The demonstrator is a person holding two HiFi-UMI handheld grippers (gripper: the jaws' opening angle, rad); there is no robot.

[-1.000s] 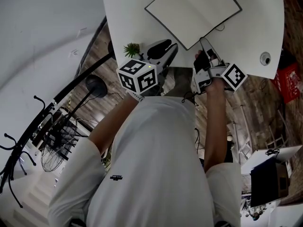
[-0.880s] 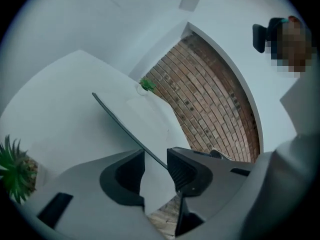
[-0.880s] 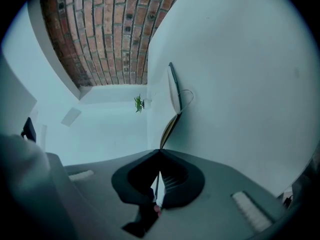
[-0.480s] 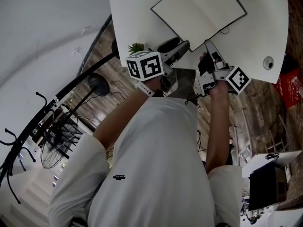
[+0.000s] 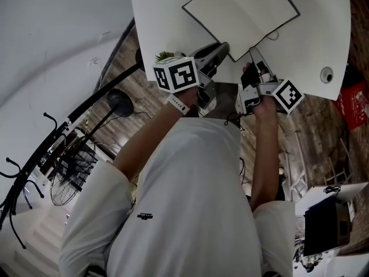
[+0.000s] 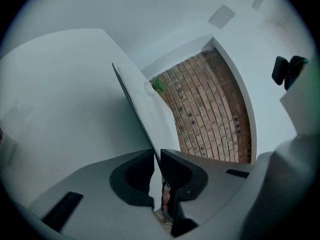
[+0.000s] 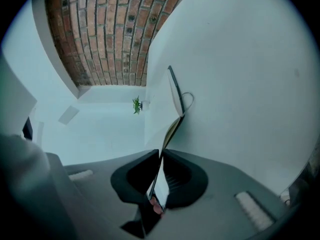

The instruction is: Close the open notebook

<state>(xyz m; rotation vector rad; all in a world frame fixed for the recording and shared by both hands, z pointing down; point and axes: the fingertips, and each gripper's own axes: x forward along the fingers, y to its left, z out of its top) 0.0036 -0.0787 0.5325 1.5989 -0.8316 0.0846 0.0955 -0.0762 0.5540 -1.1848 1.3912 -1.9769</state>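
Left gripper (image 6: 157,156) (jaws just closed) & right gripper (image 7: 161,156) are clamped on dark-covered white-page notebook (image 5: 242,10) by 6 o'clock corner; not folded yet.

No legible text or numbers anywhere

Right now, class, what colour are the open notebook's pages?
The open dark-edged notebook has plain white pages; the head view shows them best.

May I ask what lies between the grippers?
The notebook's near corner, in the head view; the left gripper's jaws have just been closing on it, the right gripper holds it.
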